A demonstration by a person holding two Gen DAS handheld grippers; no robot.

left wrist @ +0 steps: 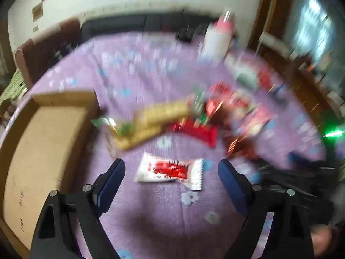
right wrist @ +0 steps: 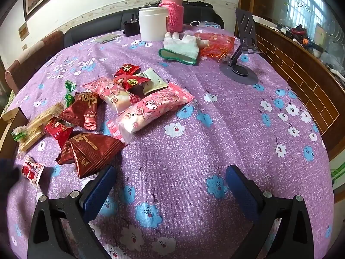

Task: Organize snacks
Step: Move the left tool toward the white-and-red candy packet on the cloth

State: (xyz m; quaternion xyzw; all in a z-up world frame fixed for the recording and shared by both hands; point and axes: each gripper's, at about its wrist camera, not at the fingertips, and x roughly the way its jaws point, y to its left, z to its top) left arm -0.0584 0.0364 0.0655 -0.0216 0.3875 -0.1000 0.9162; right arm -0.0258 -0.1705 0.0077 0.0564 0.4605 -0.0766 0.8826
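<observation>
White-and-red snack packet [left wrist: 169, 171], flat with crimped ends, lies near cardboard box [left wrist: 43, 142]. Left gripper [left wrist: 171, 173] spread wide around it, untouching. Right gripper [right wrist: 171, 180] wide, empty.

You see a purple tablecloth [right wrist: 215, 129] printed with blue and white flowers. Near its left edge lie two pink cartoon-printed packets [right wrist: 148, 110], dark red wrappers [right wrist: 90, 153] with gold lettering, small green candies [right wrist: 69, 90] and a white sachet [left wrist: 170, 171] with a red panel. Toward the far edge stand your white tub [right wrist: 152, 23] and a flask in a pink knitted sleeve [right wrist: 174, 15], by a white glove [right wrist: 181, 48] with a green cuff. Your gripper pads [right wrist: 98, 192] are dark blue.
</observation>
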